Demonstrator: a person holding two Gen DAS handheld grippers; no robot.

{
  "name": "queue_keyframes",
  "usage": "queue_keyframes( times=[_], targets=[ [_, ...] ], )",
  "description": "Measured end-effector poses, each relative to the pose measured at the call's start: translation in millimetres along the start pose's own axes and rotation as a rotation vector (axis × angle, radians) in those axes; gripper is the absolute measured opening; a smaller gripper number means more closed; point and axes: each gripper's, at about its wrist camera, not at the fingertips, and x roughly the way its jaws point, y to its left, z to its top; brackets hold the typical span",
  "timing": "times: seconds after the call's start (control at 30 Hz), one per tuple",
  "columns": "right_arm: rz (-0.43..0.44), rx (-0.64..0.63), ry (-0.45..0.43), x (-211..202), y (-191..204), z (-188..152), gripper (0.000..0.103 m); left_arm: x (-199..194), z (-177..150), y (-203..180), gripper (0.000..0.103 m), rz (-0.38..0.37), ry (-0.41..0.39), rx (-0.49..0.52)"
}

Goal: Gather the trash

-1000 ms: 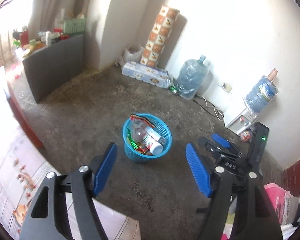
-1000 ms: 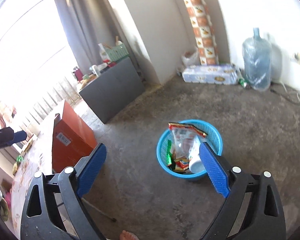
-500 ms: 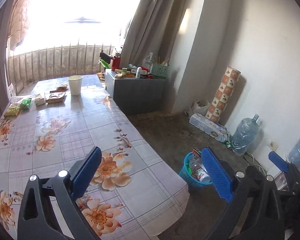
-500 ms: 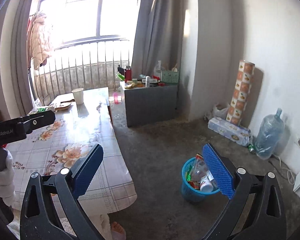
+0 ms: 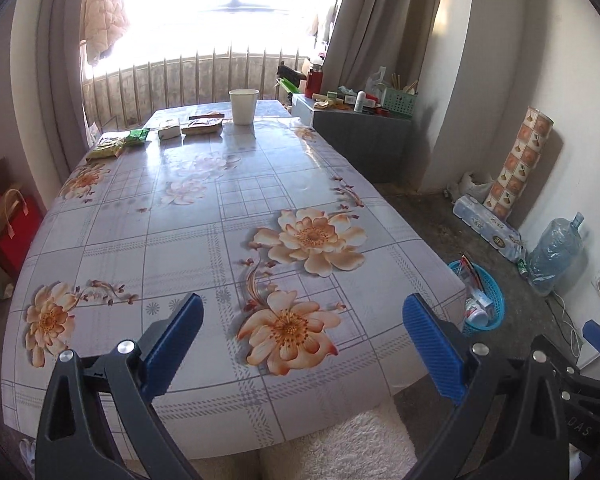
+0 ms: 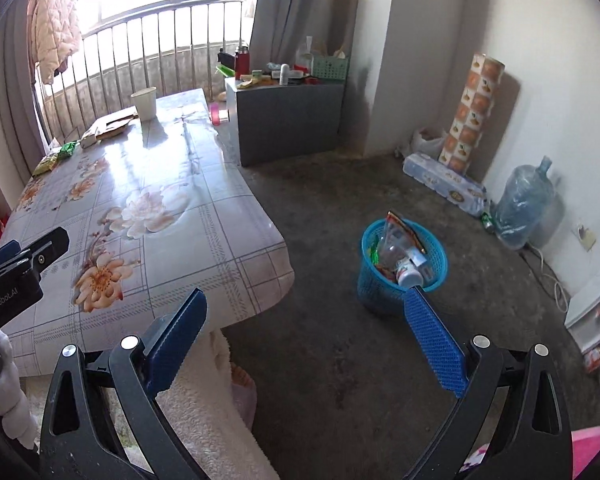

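My left gripper (image 5: 302, 328) is open and empty above the near end of a table (image 5: 180, 232) with a flowered cloth. At the table's far end lie snack wrappers (image 5: 108, 147), a small packet (image 5: 169, 131), a brown packet (image 5: 202, 125) and a white paper cup (image 5: 243, 106). A blue trash basket (image 5: 489, 300) with wrappers and a bottle stands on the floor right of the table. My right gripper (image 6: 304, 320) is open and empty, above the floor between the table (image 6: 220, 240) and the basket (image 6: 380, 280). The cup (image 6: 144, 103) and wrappers (image 6: 56, 158) also show there.
A grey cabinet (image 6: 288, 120) with clutter stands beyond the table. A water jug (image 6: 520, 208), a patterned roll (image 6: 472, 112) and a wrapped pack (image 6: 444, 188) line the right wall. A railing and window are at the back. A red bag (image 5: 14, 228) sits left of the table.
Both grippers have lifted and swung from looking down at the basket on the floor to facing the table. Both stayed open and empty.
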Motion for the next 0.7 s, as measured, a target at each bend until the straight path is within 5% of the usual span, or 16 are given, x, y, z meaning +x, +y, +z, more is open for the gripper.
queue_keyframes(
  times=[0.7],
  targets=[
    [-0.051,-0.042,0.012,1.1,-13.4,-12.4,0.095,3.4,-11.9,-17.6,0.098,-0.01,0.112,0.033]
  ],
)
